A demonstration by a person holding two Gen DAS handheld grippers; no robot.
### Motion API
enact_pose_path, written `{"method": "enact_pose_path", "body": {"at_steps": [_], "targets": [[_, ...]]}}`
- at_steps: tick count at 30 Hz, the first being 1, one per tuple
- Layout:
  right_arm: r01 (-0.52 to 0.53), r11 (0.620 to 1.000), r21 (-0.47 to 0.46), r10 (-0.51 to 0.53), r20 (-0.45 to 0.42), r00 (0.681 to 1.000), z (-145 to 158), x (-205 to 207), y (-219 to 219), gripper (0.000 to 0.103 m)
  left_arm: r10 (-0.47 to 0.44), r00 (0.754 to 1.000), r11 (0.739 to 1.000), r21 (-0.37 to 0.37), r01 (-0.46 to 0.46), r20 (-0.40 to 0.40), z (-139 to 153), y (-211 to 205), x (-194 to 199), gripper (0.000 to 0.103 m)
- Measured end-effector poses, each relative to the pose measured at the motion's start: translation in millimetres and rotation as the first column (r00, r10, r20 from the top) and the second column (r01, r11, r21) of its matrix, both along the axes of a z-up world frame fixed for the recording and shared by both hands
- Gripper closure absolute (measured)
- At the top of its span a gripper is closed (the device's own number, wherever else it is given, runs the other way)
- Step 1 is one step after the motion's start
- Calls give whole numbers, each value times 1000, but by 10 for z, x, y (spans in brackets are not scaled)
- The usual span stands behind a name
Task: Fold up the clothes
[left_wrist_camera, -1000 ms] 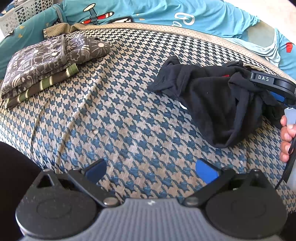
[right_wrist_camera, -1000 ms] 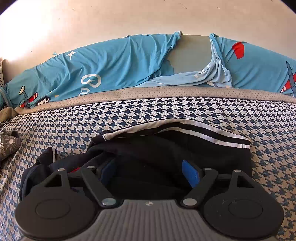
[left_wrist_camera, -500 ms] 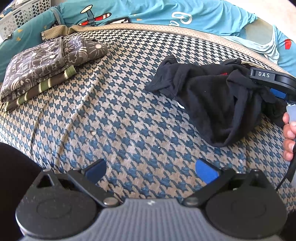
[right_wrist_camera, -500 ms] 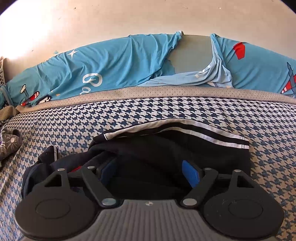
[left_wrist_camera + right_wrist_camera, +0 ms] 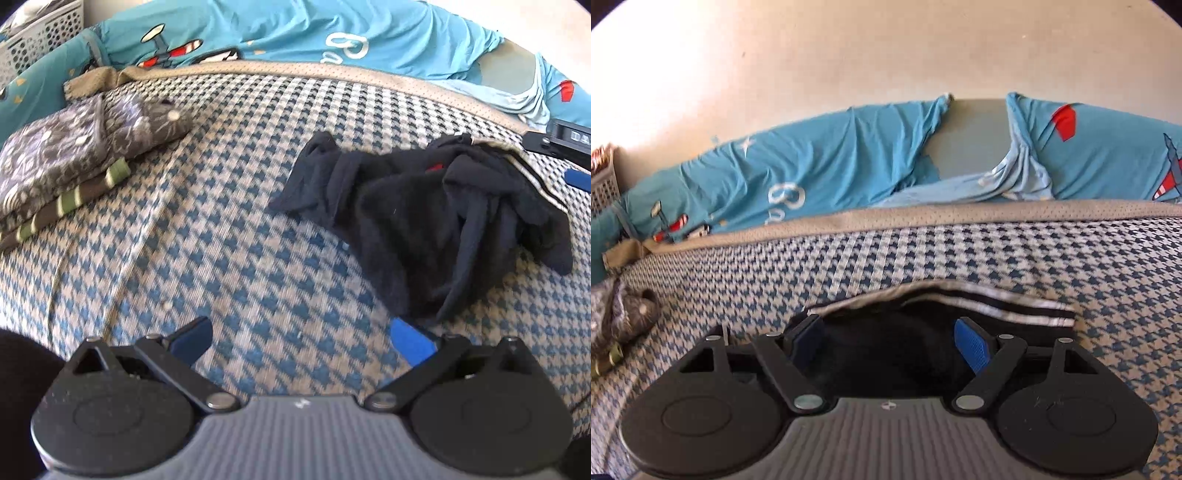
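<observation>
A crumpled black garment (image 5: 424,221) lies on the houndstooth bed cover (image 5: 229,236), right of centre in the left wrist view. My left gripper (image 5: 299,332) hovers open over bare cover, its right pad (image 5: 410,341) just short of the garment's near edge. At the right edge of that view, one blue pad (image 5: 577,178) of my right gripper shows above the garment's striped waistband. In the right wrist view my right gripper (image 5: 886,328) stands open above the black garment (image 5: 894,365), with the white-striped waistband (image 5: 997,300) just beyond its fingers. Neither gripper's pads press on the cloth.
A folded stack of patterned and striped clothes (image 5: 74,162) sits at the cover's far left, also seen as folded clothes (image 5: 620,314). Blue printed bedding (image 5: 295,33) lines the far edge below a wall (image 5: 886,92). A white perforated basket (image 5: 33,33) stands in the far left corner.
The right gripper rose off the garment, which now lies flatter on the cover; the hand left the left view. The left gripper drifted closer to the garment.
</observation>
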State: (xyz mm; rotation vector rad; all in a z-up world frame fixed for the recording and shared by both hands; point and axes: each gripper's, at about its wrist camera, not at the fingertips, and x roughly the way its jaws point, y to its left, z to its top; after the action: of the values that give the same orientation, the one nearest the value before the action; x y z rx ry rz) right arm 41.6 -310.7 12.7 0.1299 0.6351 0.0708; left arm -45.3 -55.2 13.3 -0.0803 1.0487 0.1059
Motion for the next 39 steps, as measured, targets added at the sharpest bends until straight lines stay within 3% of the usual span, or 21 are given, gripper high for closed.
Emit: {"method": "enact_pose_path", "body": {"at_steps": [9, 20, 29, 33, 36, 38, 39], "targets": [[-29, 997, 65, 28, 13, 1000, 128, 88, -192, 25, -98, 994, 995, 34, 96, 45, 3, -133, 506, 0], [-204, 978, -40, 205, 37, 978, 17, 318, 147, 25, -214, 972, 977, 8, 214, 97, -30, -154, 1151, 0], [-362, 917, -167, 369, 7, 930, -206, 428, 500, 25, -235, 971, 970, -55, 237, 52, -293, -96, 1229, 0], [-372, 902, -219, 378, -17, 926, -303, 495, 606, 26, -228, 973, 970, -78, 231, 37, -330, -57, 1257, 0], [-366, 906, -211, 369, -25, 929, -359, 537, 614, 40, -223, 974, 971, -83, 224, 31, -343, -39, 1288, 0], [-364, 912, -186, 365, -31, 930, -380, 557, 588, 60, -219, 975, 971, -88, 221, 30, -338, -32, 1293, 0], [-363, 915, -179, 363, -34, 931, -383, 562, 578, 63, -218, 975, 972, -85, 220, 32, -335, -32, 1292, 0]]}}
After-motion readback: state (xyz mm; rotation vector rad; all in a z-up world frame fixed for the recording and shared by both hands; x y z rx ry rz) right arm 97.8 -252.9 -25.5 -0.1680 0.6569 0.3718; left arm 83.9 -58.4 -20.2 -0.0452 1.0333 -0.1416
